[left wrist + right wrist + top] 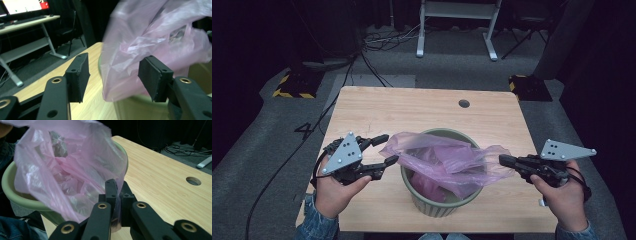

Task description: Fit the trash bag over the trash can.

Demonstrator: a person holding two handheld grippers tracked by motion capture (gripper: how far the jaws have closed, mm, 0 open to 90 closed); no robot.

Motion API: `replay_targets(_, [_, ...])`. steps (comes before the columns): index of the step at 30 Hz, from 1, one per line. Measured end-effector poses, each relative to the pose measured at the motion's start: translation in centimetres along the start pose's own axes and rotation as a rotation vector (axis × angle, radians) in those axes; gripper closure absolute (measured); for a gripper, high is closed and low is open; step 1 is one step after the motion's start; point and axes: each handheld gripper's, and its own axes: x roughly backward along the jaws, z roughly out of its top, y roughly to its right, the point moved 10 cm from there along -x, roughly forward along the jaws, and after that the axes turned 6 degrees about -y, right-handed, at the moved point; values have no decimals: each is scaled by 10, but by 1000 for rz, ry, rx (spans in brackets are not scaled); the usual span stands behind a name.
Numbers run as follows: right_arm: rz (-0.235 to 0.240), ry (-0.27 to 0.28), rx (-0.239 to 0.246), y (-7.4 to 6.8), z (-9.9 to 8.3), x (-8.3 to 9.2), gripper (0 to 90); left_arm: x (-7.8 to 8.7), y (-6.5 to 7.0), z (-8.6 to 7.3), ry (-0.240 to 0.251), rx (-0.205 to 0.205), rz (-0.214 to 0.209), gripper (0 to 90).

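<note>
A pale green bin [437, 207] stands near the front edge of the wooden table [412, 107], with a thin pink plastic bag [447, 160] lying loose in and over its mouth. My right gripper [504, 160] comes in from the right and is shut on the bag's right edge; in the right gripper view the film is pinched between the jaws [117, 190] beside the bin's rim [15, 195]. My left gripper [388, 149] is at the bag's left edge with its jaws apart. In the left gripper view the bag [150, 32] hangs blurred just beyond the open pads [80, 75].
A round cable hole [464, 103] sits in the table's far right part. Behind the table stand a white desk frame [457, 25], floor cables [387, 40] and a yellow-and-black striped base [294, 86]. A monitor and desk [25, 15] are off to the left.
</note>
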Motion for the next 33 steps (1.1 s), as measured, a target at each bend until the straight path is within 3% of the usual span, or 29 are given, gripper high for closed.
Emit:
replay_targets(9, [-8,-18,9,-2,-3,-4,889,0,-2,30,34,-38,19,387])
replay_targets(12, [-7,-20,16,-3,-3,-4,888,-4,-12,36,24,-65,94,389])
replay_targets(13, [-7,-22,17,-4,-3,-5,888,-7,-14,36,15,-66,99,389])
replay_targets(15, [-8,-27,21,-5,-4,-6,887,-15,-16,35,6,-51,93,397])
replay_targets(18, [-6,-28,25,-5,-5,-7,884,-24,-20,32,3,10,54,409])
replay_targets(20, [-5,-30,26,-6,-6,-8,875,-27,-18,27,-14,28,14,540])
replay_targets(22, [-1,-33,23,-6,-7,-7,849,-29,-18,22,-32,22,10,672])
replay_targets(24, [-4,-35,23,-5,-8,-6,746,-30,-18,18,-50,15,13,767])
replay_targets(25, [-15,-30,26,-3,-6,-6,631,-30,-18,18,-52,14,13,815])
replay_targets(27, [-45,-14,48,0,-3,-5,498,-29,-18,16,-63,6,14,842])
replay_targets(29, [-70,5,69,3,2,-3,413,-30,-17,16,-64,2,14,851])
replay_targets(33, [-71,26,96,5,16,-2,344,-31,-15,16,-71,-4,14,851])
